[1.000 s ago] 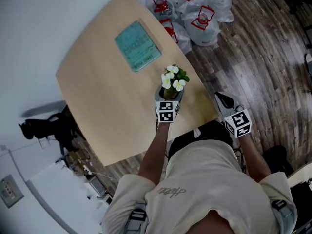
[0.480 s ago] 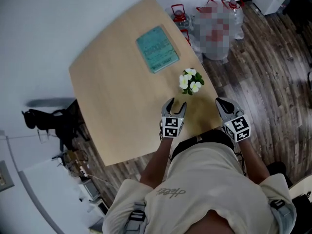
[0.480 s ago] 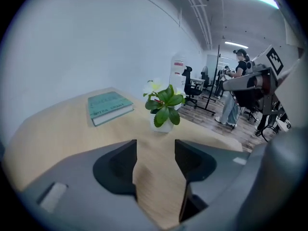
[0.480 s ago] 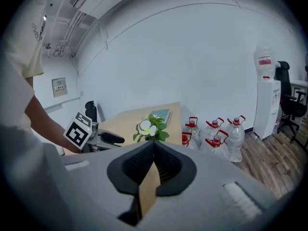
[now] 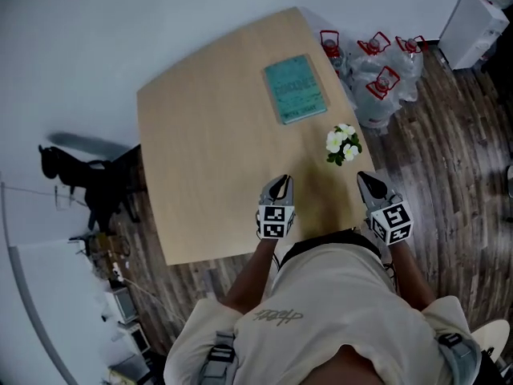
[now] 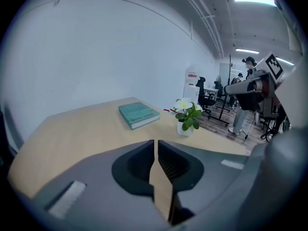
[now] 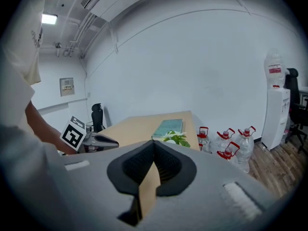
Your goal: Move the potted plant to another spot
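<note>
On the table (image 5: 208, 151), near its right edge, the potted plant (image 5: 342, 143) stands upright, close to the teal book (image 5: 296, 87) on your side of it, and apart from both your grippers. Your left gripper (image 5: 279, 184) has just been closing its fingers; they are together now, with nothing between them. Your right gripper (image 5: 366, 180) also has its fingers together and empty. The print on the book cover is too small to read. Beside the table, water bottles (image 5: 383, 79) with red caps stand on the floor (image 5: 449, 151).
</note>
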`<action>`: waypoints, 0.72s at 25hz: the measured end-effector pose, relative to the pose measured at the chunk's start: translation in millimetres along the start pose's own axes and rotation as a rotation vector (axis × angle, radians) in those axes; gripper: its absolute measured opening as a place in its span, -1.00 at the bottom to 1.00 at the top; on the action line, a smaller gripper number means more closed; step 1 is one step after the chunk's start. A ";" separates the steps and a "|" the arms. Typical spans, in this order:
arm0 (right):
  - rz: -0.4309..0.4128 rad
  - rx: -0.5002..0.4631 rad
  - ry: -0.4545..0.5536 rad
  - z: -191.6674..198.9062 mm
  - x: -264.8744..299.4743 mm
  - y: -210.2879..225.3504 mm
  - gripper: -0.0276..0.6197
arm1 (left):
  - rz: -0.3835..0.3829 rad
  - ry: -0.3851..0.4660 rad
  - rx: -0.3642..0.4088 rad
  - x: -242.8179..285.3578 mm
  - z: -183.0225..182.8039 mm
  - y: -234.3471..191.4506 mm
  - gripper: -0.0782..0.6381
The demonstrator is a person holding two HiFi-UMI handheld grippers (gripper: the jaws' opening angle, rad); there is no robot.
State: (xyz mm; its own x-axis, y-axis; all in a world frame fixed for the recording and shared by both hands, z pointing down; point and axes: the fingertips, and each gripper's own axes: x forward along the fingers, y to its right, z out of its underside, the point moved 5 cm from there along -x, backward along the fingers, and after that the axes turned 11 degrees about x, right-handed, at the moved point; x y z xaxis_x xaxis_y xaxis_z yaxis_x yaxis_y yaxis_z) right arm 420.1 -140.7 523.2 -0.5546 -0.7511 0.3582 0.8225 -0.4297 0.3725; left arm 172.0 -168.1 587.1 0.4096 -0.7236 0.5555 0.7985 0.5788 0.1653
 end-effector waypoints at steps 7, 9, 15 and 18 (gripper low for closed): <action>-0.034 -0.051 0.032 -21.3 11.9 -29.4 -0.91 | -0.023 0.022 -0.035 -31.2 3.4 -23.7 -0.73; -0.042 -0.074 0.048 -28.4 11.1 -37.4 -0.91 | -0.036 0.040 -0.050 -38.3 -1.1 -27.7 -0.73; -0.076 -0.109 0.115 -61.1 7.8 -57.6 -0.91 | -0.080 0.124 -0.094 -67.8 -30.3 -47.3 -0.73; -0.077 -0.145 0.156 -79.5 7.4 -68.3 -0.91 | -0.111 0.171 -0.091 -85.3 -49.9 -59.4 -0.73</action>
State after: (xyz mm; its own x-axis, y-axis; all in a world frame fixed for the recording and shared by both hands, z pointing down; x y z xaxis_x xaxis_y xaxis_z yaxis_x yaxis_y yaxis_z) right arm 369.8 -156.7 432.3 -0.5997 -0.7768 0.1925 0.7942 -0.5480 0.2627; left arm 111.7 -159.5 489.2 0.3793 -0.8389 0.3903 0.8764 0.4611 0.1393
